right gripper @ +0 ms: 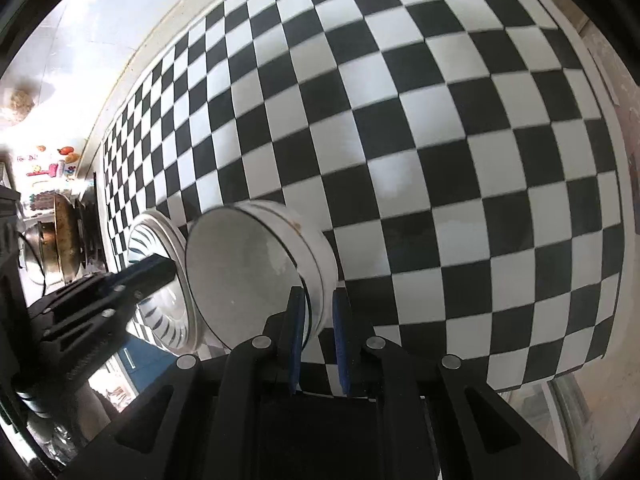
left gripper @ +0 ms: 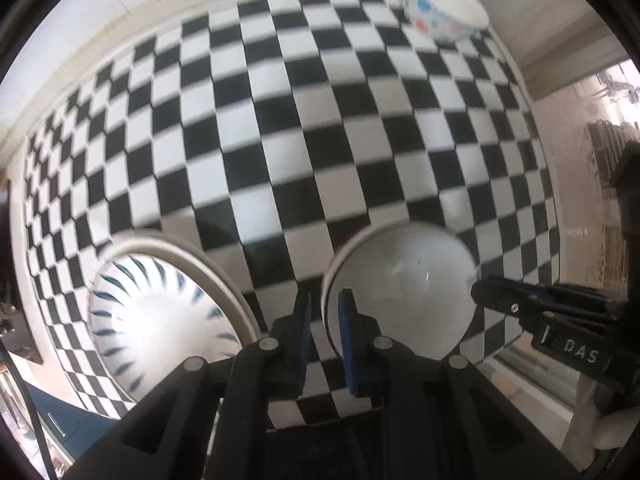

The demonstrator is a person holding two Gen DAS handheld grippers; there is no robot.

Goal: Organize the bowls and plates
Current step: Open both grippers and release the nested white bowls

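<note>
A plain white bowl stands tilted over the checkered tablecloth. My right gripper is shut on its rim, one pad inside and one outside; the bowl fills the lower left of the right wrist view. My left gripper is narrowly open and empty, just left of the bowl's rim. A blue-streaked bowl sits in a white plate at lower left, also seen in the right wrist view. A white bowl with blue and red dots stands at the far right corner.
The right gripper's body reaches in from the right in the left wrist view. The left gripper's body shows at the left in the right wrist view. A stove with a pan lies beyond the table's left edge.
</note>
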